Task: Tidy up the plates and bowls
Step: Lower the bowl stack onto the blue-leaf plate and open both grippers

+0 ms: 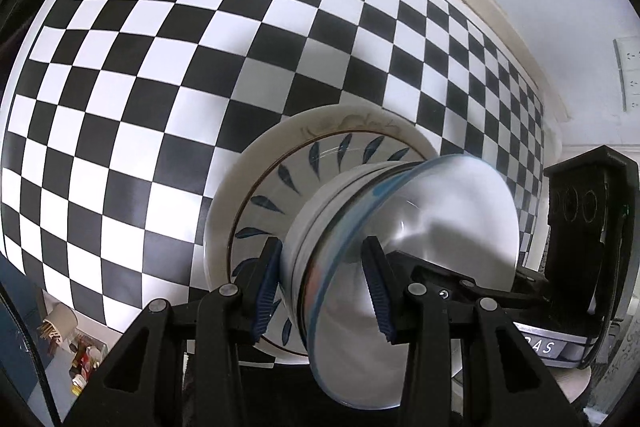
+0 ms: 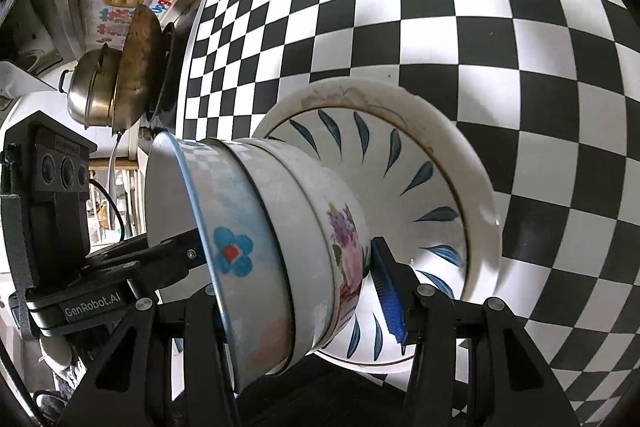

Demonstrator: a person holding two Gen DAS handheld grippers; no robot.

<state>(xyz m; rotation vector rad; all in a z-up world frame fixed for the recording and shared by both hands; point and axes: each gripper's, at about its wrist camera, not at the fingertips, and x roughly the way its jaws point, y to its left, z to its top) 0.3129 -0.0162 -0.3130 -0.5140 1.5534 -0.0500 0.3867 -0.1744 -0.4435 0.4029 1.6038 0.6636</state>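
A stack of nested bowls stands on stacked plates on the checkered table. The top bowl (image 1: 404,227) (image 2: 224,227) is pale with a blue rim and a blue flower; under it sits a floral bowl (image 2: 344,251). Below are a blue-leaf plate (image 1: 280,195) (image 2: 424,187) and a larger white plate (image 1: 248,167) (image 2: 476,183). My left gripper (image 1: 320,291) straddles the bowls' rims, jaws apart, one finger inside the top bowl. My right gripper (image 2: 304,287) straddles the bowl stack from the opposite side; only its right pad (image 2: 390,291) shows clearly.
The black-and-white checkered tablecloth (image 1: 200,67) (image 2: 480,27) covers the table. Metal pots and a pan (image 2: 120,75) stand at the far edge near a stickered wall. The other gripper's body (image 1: 580,227) (image 2: 52,195) is close beside the stack.
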